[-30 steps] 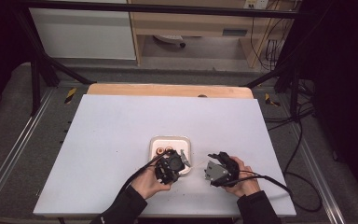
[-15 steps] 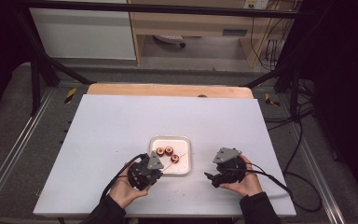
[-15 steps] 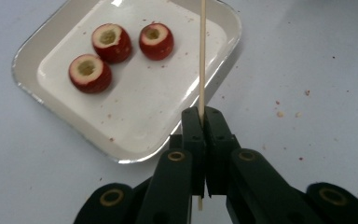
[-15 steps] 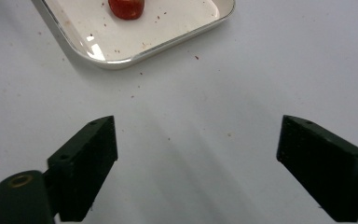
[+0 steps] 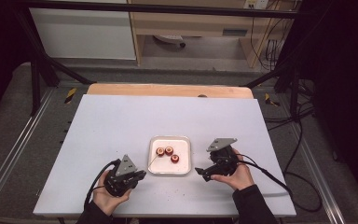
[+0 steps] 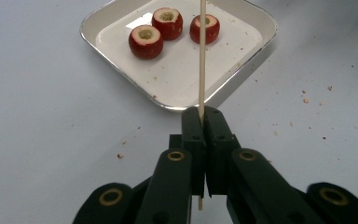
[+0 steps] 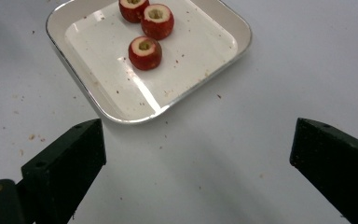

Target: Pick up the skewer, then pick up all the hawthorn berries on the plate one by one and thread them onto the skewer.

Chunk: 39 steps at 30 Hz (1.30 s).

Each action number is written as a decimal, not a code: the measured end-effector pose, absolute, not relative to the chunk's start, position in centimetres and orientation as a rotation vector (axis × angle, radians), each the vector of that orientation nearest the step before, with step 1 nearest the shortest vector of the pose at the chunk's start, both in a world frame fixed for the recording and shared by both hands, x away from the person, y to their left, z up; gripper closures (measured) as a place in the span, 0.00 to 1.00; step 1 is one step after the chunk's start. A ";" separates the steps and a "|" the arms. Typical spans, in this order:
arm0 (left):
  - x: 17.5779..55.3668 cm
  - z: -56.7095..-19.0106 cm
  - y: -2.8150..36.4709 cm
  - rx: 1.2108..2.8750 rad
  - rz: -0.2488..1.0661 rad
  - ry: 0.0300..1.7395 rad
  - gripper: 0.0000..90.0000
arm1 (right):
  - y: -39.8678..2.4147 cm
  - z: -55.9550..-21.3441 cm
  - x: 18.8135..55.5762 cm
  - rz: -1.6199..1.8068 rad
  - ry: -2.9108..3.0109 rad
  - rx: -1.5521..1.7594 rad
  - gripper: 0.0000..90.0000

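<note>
With the left gripper (image 6: 201, 116) clamped on a wooden skewer (image 6: 202, 56) and the right gripper (image 7: 196, 154) just spread wide and empty, the step in hand looks like skewering, so next the right should pick one cored red fruit (image 7: 145, 52) from the tray (image 7: 205, 77) at frame top.

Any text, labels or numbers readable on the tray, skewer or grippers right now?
None readable. The tray, skewer, three cored red fruits and both grippers' black jaws bear no print. A pale label on the shelf behind the table is too small and blurred to read.

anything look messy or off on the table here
Small brown crumbs are scattered on the white table around the tray and inside it. The three cored red fruits sit upright; nothing looks spilled or damaged.
</note>
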<state>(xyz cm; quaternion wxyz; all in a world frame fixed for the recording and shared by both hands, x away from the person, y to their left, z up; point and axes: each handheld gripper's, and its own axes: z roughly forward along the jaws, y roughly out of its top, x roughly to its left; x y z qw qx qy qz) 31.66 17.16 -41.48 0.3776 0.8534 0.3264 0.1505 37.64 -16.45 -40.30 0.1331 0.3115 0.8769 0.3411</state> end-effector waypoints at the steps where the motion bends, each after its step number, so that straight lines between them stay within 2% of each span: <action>1: 31.7 -41.5 17.2 2.182 0.385 0.834 0.98 | -16.4 -40.3 37.6 0.989 2.543 0.904 0.05; 11: 31.5 -41.7 17.8 2.148 0.355 0.843 0.98 | -12.6 -39.3 39.7 0.905 2.681 0.810 0.06; 28: 31.8 -42.0 18.1 2.141 0.352 0.851 0.98 | -8.3 -39.7 42.9 0.783 2.884 0.657 0.17; 33: 31.9 -42.0 18.2 2.130 0.339 0.840 0.98 | -7.3 -40.5 43.4 0.733 2.937 0.613 0.24; 34: 31.9 -42.0 18.2 2.129 0.340 0.842 0.98 | -6.9 -40.7 43.7 0.714 2.945 0.591 0.29; 35: 31.9 -42.0 18.2 2.129 0.340 0.842 0.98 | -6.9 -40.7 43.7 0.714 2.945 0.591 0.29; 36: 31.9 -42.0 18.2 2.129 0.341 0.841 0.98 | -6.7 -40.7 43.9 0.720 2.954 0.554 0.35; 39: 31.9 -42.0 18.2 2.131 0.343 0.841 0.98 | -6.5 -40.7 44.2 0.729 2.970 0.557 0.40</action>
